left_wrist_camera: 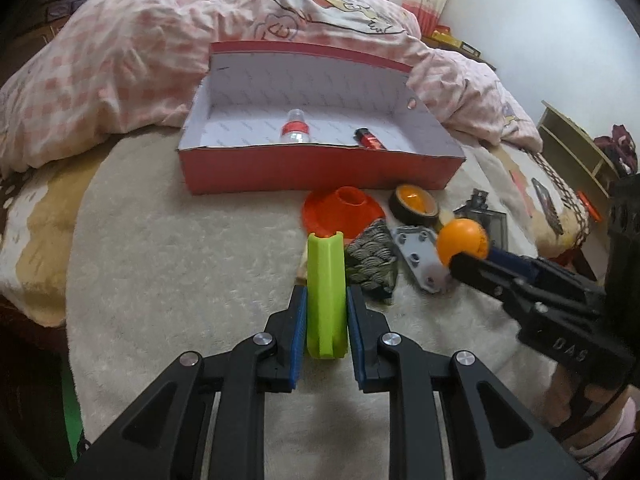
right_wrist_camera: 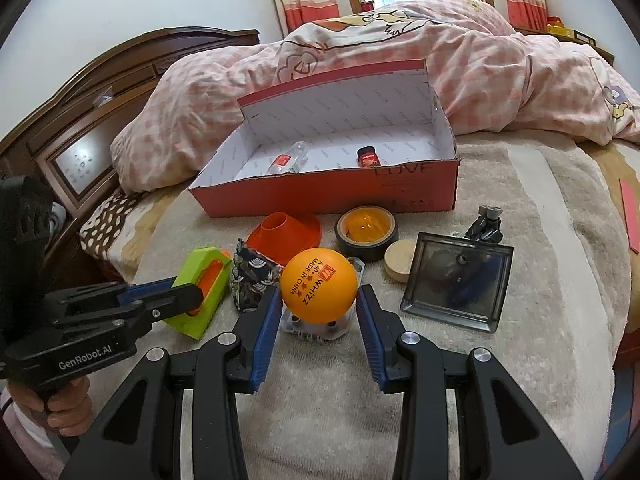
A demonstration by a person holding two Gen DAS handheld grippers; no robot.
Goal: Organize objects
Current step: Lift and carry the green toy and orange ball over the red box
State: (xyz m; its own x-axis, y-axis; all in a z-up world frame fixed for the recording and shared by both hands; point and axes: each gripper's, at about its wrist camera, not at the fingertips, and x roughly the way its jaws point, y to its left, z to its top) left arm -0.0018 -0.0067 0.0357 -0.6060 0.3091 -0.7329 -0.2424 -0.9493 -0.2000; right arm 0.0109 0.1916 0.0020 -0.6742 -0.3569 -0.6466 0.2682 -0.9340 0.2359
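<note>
I hold the green block (left_wrist_camera: pixel 326 300) in the left gripper (left_wrist_camera: pixel 327 304) and the orange ball (right_wrist_camera: pixel 318 286) in the right gripper (right_wrist_camera: pixel 318 304), both clamped; next, carry each over the near wall of the red box (left_wrist_camera: pixel 320 170).

Both views ride low behind their own tongs, tilted down along the fingers and close over the bed (left_wrist_camera: pixel 168 248). The left wrist view faces the red box (left_wrist_camera: pixel 320 172) head-on, with the right tongs (left_wrist_camera: pixel 460 258) entering from its right edge. The right wrist view sees that box (right_wrist_camera: pixel 328 196) from slightly to the right, with the left tongs (right_wrist_camera: pixel 196 296) at its left edge. Both share the box, the clutter before it and the pink quilt (right_wrist_camera: pixel 500 80) behind.
</note>
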